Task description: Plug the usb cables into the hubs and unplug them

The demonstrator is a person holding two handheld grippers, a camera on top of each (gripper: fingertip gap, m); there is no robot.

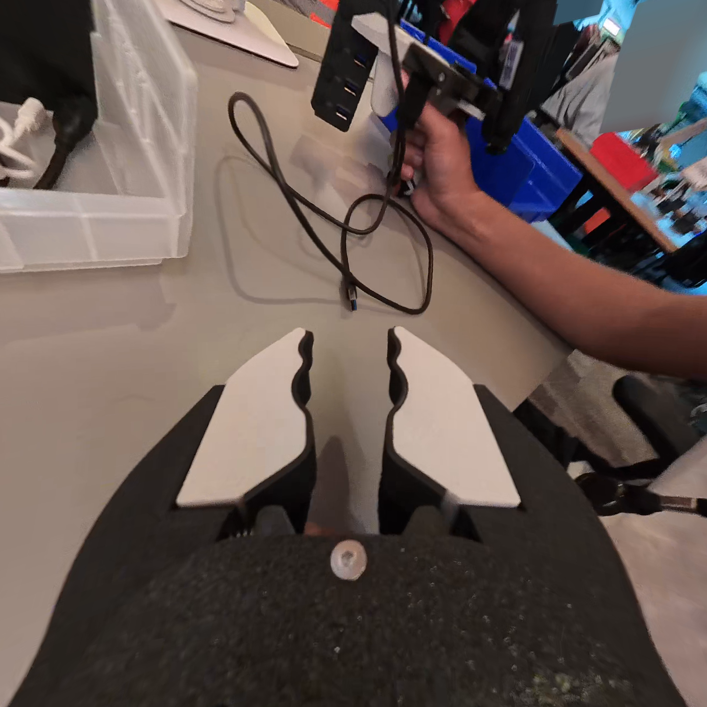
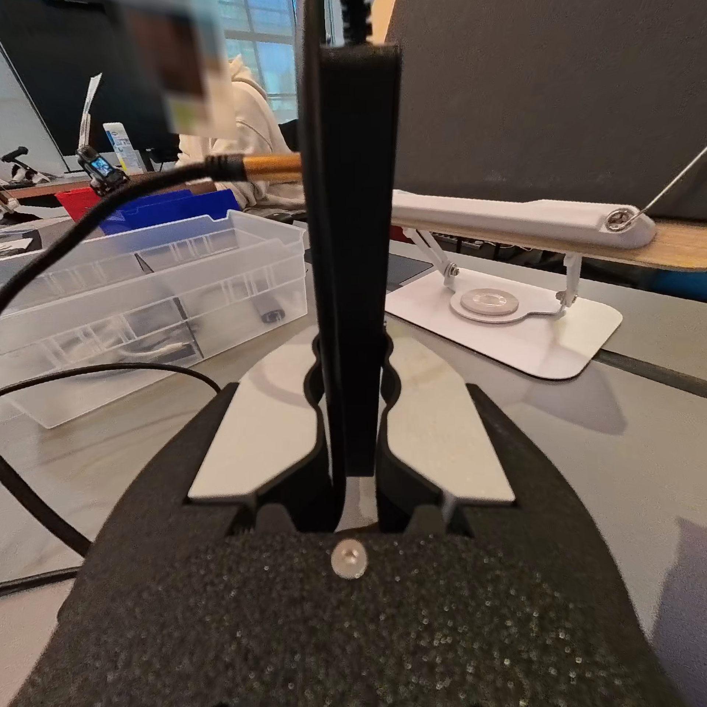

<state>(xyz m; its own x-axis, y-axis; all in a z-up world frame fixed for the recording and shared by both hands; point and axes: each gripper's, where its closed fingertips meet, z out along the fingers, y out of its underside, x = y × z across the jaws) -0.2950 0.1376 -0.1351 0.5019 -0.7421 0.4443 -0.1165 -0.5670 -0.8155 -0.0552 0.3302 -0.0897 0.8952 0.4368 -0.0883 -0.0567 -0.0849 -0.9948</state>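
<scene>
- We see the left hand-held gripper [image 1: 350, 336], its fingers apart and empty, just short of the loose USB plug [image 1: 351, 296] lying on the table [image 1: 114, 382]; we judge the next move a pickup, needing the plug aligned.
- The right hand-held gripper [image 2: 350, 355] is clamped on the upright black hub [image 2: 354, 229].
- Only the left wrist view shows the hub's free ports [image 1: 349, 88]; only the right shows a gold-barrelled cable [image 2: 264, 166] meeting the hub's side.

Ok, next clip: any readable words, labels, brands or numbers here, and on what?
White bottle, far left: printed label, too blurred to read.
Small screen beside it: too small to read.
USB hub, left gripper, right gripper: no writing visible.
</scene>
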